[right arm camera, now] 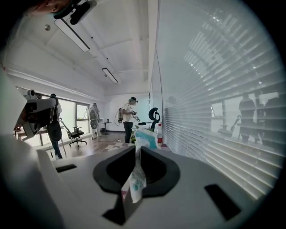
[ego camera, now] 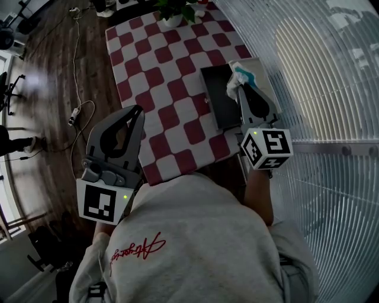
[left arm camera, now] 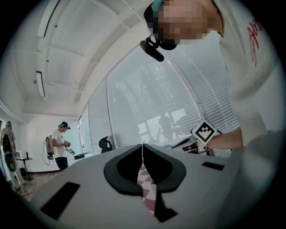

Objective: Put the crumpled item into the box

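The person wears a light grey sweatshirt [ego camera: 195, 237] with red cursive script [ego camera: 135, 248] stitched on it. The left tongs [ego camera: 137, 111] and right tongs [ego camera: 241, 90] are grey plastic with black-lined, loop-shaped jaws. The left cube [ego camera: 104, 201] and right cube [ego camera: 266, 148] are white, printed with black square markers, each with a small green light.

The top edge cut off the potted plant [ego camera: 174, 16]. The right gripper [ego camera: 242, 89] and crumpled wrapper [ego camera: 238, 77] hid part of the box [ego camera: 216, 105]; the person's sweatshirt [ego camera: 195, 237] covered the near edge of the worktop [ego camera: 154, 77].
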`<control>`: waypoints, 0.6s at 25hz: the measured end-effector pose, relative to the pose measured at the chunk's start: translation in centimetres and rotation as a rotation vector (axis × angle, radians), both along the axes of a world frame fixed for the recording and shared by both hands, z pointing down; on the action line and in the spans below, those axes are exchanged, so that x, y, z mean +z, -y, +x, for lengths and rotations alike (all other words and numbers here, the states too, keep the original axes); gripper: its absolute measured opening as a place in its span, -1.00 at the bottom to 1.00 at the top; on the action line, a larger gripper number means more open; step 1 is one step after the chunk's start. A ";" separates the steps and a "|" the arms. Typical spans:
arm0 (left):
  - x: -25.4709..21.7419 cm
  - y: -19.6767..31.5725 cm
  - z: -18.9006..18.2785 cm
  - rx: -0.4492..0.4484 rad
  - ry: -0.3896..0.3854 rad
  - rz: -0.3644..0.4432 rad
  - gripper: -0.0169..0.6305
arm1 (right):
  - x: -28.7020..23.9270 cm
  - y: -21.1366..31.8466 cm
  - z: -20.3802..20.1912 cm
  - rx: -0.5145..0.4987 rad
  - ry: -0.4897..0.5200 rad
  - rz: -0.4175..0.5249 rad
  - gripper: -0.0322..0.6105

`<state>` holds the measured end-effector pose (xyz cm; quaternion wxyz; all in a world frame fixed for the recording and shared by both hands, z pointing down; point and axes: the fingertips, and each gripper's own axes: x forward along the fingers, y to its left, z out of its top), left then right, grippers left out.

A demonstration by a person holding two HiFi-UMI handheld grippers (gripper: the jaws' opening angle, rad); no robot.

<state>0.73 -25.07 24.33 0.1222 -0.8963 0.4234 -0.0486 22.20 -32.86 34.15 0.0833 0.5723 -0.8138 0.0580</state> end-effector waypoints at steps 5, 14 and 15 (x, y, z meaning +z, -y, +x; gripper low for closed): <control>0.1 0.0 0.1 -0.012 0.004 -0.006 -0.89 | 0.8 0.4 0.0 -0.013 -0.007 -0.024 -0.76; 0.5 0.1 0.2 -0.036 0.006 -0.013 -0.89 | 2.7 1.1 0.2 -0.025 -0.020 -0.067 -0.76; 0.6 0.1 0.2 -0.038 0.006 -0.015 -0.89 | 2.9 1.2 0.2 -0.026 -0.021 -0.071 -0.76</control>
